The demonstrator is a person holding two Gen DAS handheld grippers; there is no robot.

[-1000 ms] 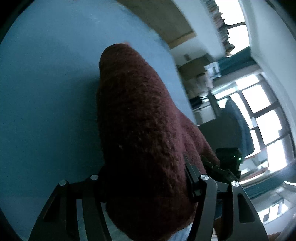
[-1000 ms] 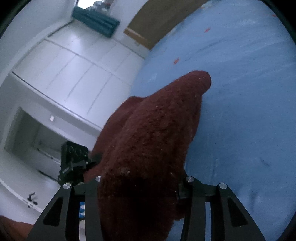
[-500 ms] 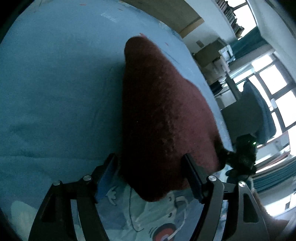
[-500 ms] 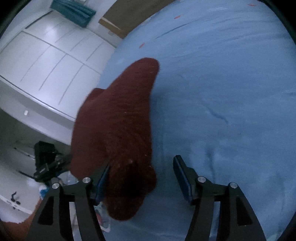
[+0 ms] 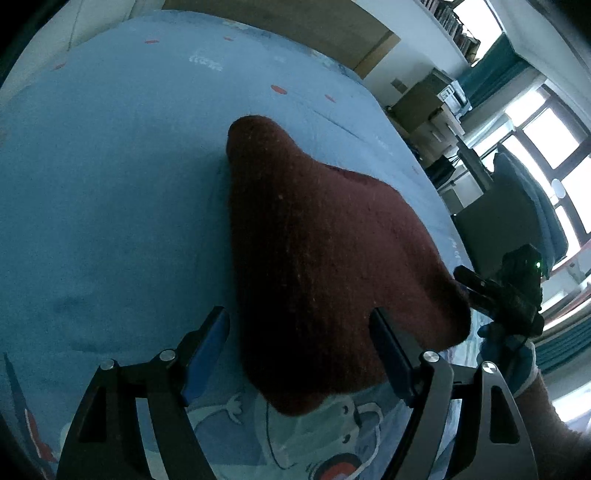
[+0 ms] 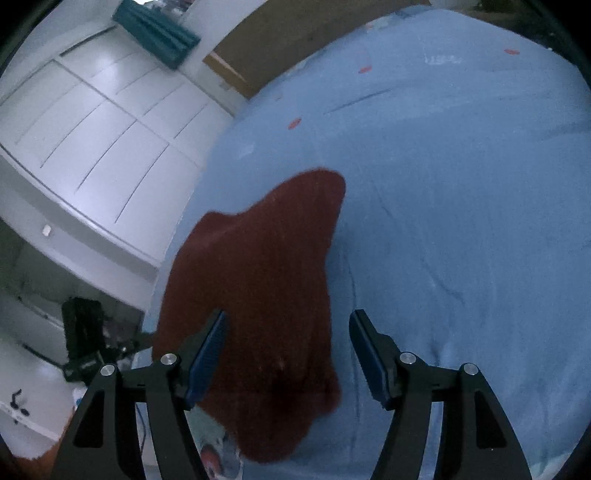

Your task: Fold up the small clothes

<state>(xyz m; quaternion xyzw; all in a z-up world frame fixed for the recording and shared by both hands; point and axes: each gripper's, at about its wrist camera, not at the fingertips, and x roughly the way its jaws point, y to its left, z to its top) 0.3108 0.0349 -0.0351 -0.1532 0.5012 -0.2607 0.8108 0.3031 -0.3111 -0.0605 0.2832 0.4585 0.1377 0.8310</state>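
Maroon knit garment flat on blue bedsheet; white cupboards right-view only.

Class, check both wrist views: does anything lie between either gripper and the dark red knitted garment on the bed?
Nothing visible does. The dark red knitted garment lies on the blue bedsheet, directly between the open jaws of the left gripper and the right gripper.

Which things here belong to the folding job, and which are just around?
Job: maroon garment, lying on the bed; left tongs and right tongs, both open.

Around: blue bedsheet, white cupboards, window, dark chair, teal curtain.
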